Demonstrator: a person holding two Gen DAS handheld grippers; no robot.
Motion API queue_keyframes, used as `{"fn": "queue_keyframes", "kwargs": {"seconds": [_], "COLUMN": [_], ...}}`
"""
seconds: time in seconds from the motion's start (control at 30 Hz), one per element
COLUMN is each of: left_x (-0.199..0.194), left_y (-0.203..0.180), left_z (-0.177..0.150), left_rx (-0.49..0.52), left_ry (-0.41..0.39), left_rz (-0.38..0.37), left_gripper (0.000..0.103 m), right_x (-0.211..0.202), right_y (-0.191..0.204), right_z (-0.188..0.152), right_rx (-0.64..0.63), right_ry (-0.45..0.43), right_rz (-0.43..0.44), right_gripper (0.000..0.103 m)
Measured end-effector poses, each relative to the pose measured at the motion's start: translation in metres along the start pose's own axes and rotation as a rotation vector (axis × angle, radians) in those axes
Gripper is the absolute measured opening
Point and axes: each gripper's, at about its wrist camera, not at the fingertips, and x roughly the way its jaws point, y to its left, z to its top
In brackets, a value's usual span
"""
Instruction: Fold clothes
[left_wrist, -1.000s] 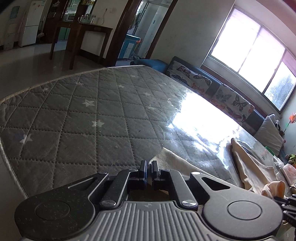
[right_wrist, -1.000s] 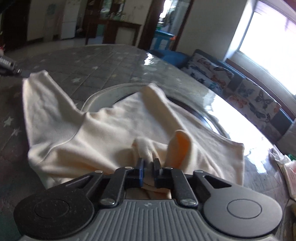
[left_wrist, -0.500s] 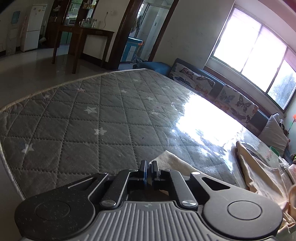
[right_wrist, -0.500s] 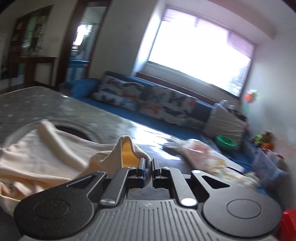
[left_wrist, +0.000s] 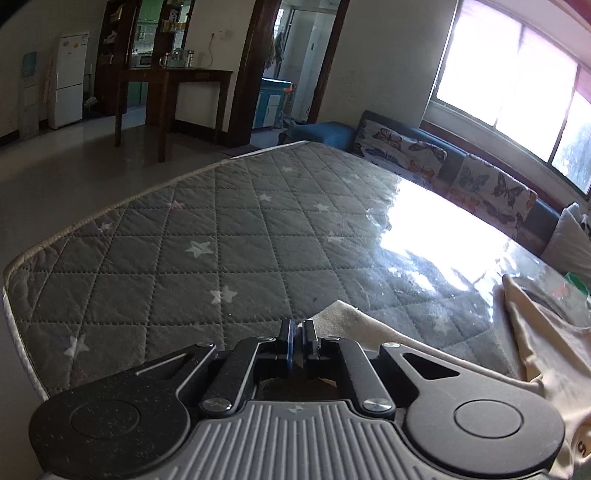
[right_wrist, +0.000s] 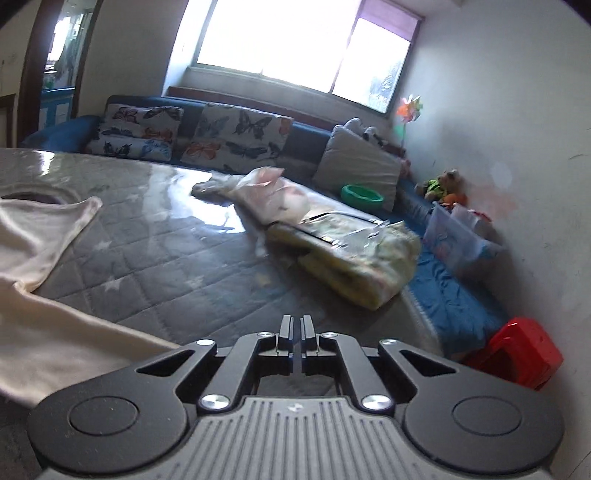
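A cream garment (left_wrist: 535, 354) lies spread on the grey quilted mattress (left_wrist: 221, 236), lower right of the left view. The left gripper (left_wrist: 296, 329) pinches its corner to pull it flat; the right gripper (right_wrist: 295, 325), at lower centre, is clenched on nothing visible.

1. Bare quilted mattress (left_wrist: 229, 236) stretches ahead toward its far edge and left corner.
2. Cream garment (right_wrist: 40, 236) covers the middle.
3. Bagged bundles (right_wrist: 343, 243) crowd the right edge.
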Motion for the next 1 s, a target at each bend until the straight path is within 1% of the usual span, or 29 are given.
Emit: {"fn": "queue_keyframes", "kwargs": {"seconds": [0.13,0.27,0.3,0.37,0.4,0.47,0.6,0.63,0.67,0.7,0.77,0.83,1.0], "left_x": [0.01,0.02,0.022,0.027,0.029,0.034,0.029,0.024,0.017,0.01,-0.004,-0.017,-0.041], "left_y": [-0.001,-0.001,0.0,0.002,0.004,0.009,0.012,0.01,0.007,0.002,-0.016,-0.041,-0.106], "left_z": [0.005,0.01,0.011,0.013,0.014,0.016,0.017,0.016,0.015,0.013,0.009,0.004,-0.016], "left_rx": [0.028,0.046,0.051,0.06,0.064,0.062,0.059,0.062,0.067,0.076,0.117,0.184,0.34], "left_ry": [-0.002,0.007,0.009,0.014,0.015,0.018,0.028,0.026,0.02,0.013,0.006,0.003,0.034], "left_rz": [0.02,0.029,0.031,0.043,0.054,0.074,0.072,0.056,0.022,-0.021,-0.124,-0.229,-0.516], "left_gripper": [0.005,0.005,0.005,0.005,0.005,0.005,0.007,0.007,0.007,0.007,0.007,0.008,0.011], "right_x": [-0.003,0.009,0.011,0.013,0.014,0.013,0.0,-0.004,-0.007,-0.012,-0.025,-0.036,-0.056], "right_y": [0.015,0.022,0.022,0.021,0.019,0.015,0.022,0.024,0.026,0.033,0.055,0.077,0.138], "right_z": [-0.003,-0.017,-0.022,-0.026,-0.026,-0.023,-0.008,-0.005,-0.002,0.003,0.017,0.028,0.042], "right_rx": [0.028,0.083,0.086,0.092,0.1,0.11,0.081,0.073,0.066,0.052,0.006,-0.035,-0.156], "right_ry": [0.017,0.087,0.095,0.094,0.1,0.106,0.069,0.06,0.051,0.038,0.005,-0.02,-0.03], "right_rz": [0.106,0.187,0.188,0.177,0.164,0.145,0.176,0.184,0.193,0.221,0.316,0.408,0.652], "right_gripper": [0.019,0.02,0.02,0.024,0.026,0.027,0.027,0.027,0.027,0.027,0.027,0.027,0.027]}}
